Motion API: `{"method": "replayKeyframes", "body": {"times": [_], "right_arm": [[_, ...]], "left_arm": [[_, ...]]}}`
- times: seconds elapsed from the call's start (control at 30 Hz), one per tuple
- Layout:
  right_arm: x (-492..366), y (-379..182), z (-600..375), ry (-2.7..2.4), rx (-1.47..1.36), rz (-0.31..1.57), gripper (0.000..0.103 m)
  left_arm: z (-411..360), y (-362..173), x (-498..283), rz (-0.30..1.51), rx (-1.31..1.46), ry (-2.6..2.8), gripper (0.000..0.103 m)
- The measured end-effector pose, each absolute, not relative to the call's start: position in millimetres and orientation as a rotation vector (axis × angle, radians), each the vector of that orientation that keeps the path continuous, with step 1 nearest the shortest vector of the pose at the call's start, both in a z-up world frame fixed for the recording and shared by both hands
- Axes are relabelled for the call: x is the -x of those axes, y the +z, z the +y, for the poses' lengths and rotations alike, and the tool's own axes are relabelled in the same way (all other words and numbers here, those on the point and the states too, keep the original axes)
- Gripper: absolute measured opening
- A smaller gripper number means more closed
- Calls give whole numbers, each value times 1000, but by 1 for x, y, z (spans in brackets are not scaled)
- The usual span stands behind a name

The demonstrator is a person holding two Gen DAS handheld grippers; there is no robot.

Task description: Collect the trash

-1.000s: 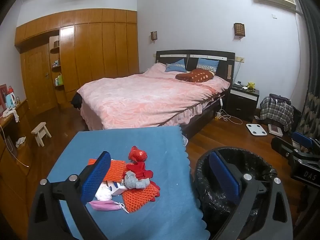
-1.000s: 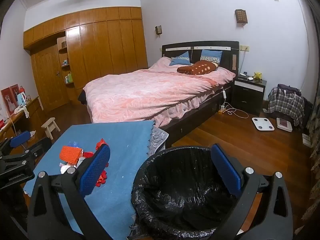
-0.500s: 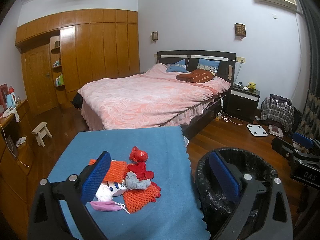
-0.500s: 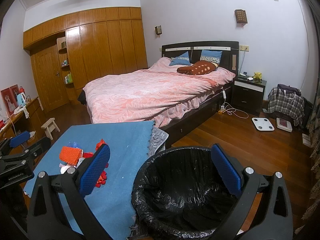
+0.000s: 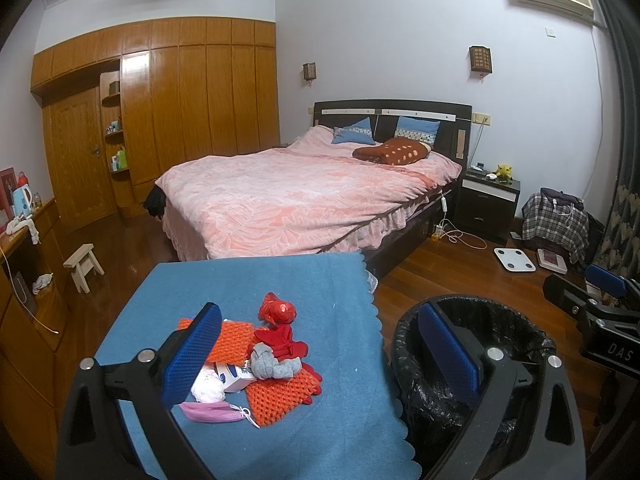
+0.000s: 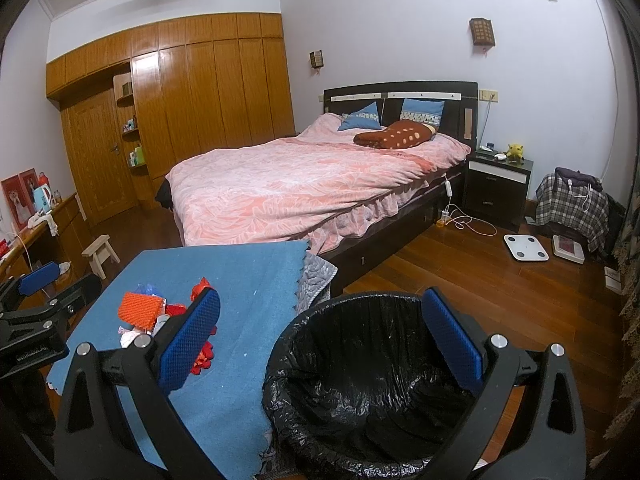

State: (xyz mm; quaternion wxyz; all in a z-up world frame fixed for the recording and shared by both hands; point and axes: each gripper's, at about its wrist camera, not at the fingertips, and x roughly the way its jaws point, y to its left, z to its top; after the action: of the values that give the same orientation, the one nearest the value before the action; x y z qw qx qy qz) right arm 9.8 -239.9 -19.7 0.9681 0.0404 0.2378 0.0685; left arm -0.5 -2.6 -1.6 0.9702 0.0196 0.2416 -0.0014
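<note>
A pile of trash lies on the blue-covered table (image 5: 256,280): orange foam netting (image 5: 280,398), a red crumpled wrapper (image 5: 278,309), a grey wad (image 5: 272,364), a small white and blue box (image 5: 234,376), a white tissue ball (image 5: 208,388) and a pink face mask (image 5: 212,414). My left gripper (image 5: 320,348) hovers open above the table's near right part, nothing between its pads. A bin with a black bag (image 6: 372,380) stands to the right of the table. My right gripper (image 6: 320,344) is open over the bin's near rim. The trash pile (image 6: 160,312) shows at left there.
A bed with a pink cover (image 5: 304,196) stands behind the table. A small wooden stool (image 5: 84,262) and a wooden desk (image 5: 24,280) are at left. A white scale (image 5: 514,259) lies on the wooden floor at right, near a nightstand (image 5: 488,204).
The left view has risen and tilted slightly, so the trash pile sits a little lower in frame. The right gripper has barely moved. Both stay open.
</note>
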Motion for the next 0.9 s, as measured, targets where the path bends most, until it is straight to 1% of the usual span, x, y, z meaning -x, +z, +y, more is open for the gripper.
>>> {"method": "replayKeyframes", "body": {"times": [0.9], "right_arm": [[-12,-23,-238,139,-81,484,98]], "left_arm": [[-2,-3,1,491,-38,-3,97]]}}
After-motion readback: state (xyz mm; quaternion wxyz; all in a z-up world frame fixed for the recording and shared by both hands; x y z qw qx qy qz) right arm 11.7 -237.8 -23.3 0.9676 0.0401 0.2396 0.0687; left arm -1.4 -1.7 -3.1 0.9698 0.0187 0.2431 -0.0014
